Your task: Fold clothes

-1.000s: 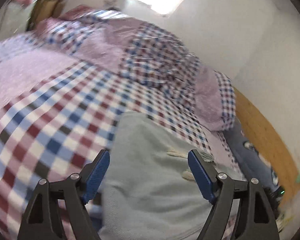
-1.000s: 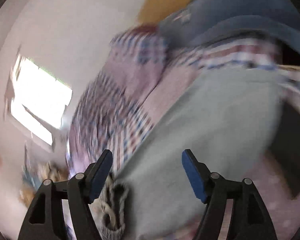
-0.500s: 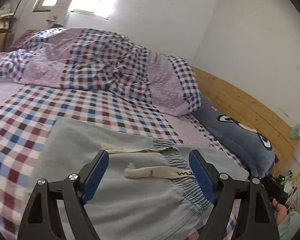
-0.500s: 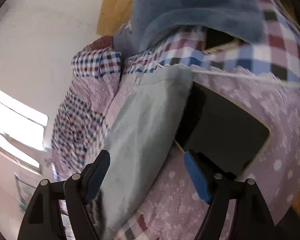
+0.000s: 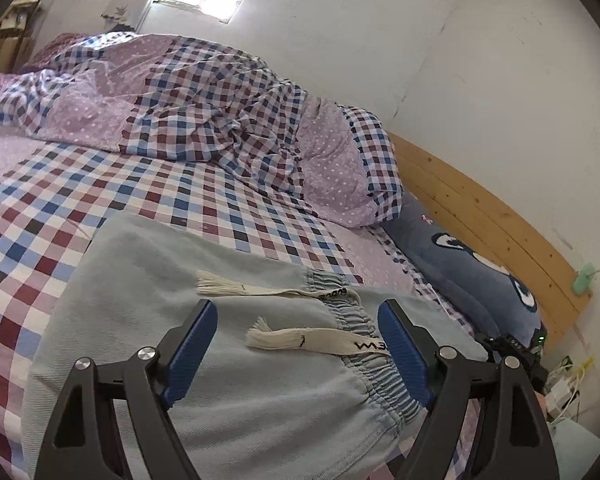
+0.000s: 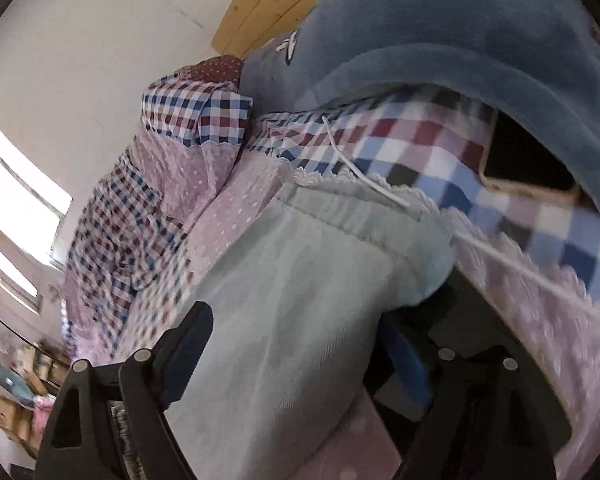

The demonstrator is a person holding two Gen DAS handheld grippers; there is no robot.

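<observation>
A pale blue-grey pair of woven trousers with a gathered elastic waistband point(image 5: 220, 360) lies flat on the bed with the red, blue and white checked sheet point(image 5: 100, 200). In the left wrist view the garment's long axis runs across the picture: the elastic waistband point(image 5: 380, 368) sits at the right, close to the right-hand finger, and the legs stretch away to the left. Two cream woven drawstring ends with frayed tips point(image 5: 312, 338) lie on top of the fabric, directly ahead of the left gripper point(image 5: 298, 354), whose jaws stand wide apart above the cloth with nothing pinched.

The right gripper point(image 6: 296, 356) has its jaws opening; the trousers point(image 6: 300, 320) lie between and ahead of its fingers, but no pad presses on them that I can make out, and its right-hand finger is partly hidden in shadow at the garment's edge. From there the waistband point(image 6: 352, 208) lies at the far end, towards the dark blue plush pillow point(image 6: 440, 32).

Judging by this, the right gripper is nearer the waistband corner, the left nearer its middle, so a fold would likely carry the waistband along the long axis towards the legs.
</observation>
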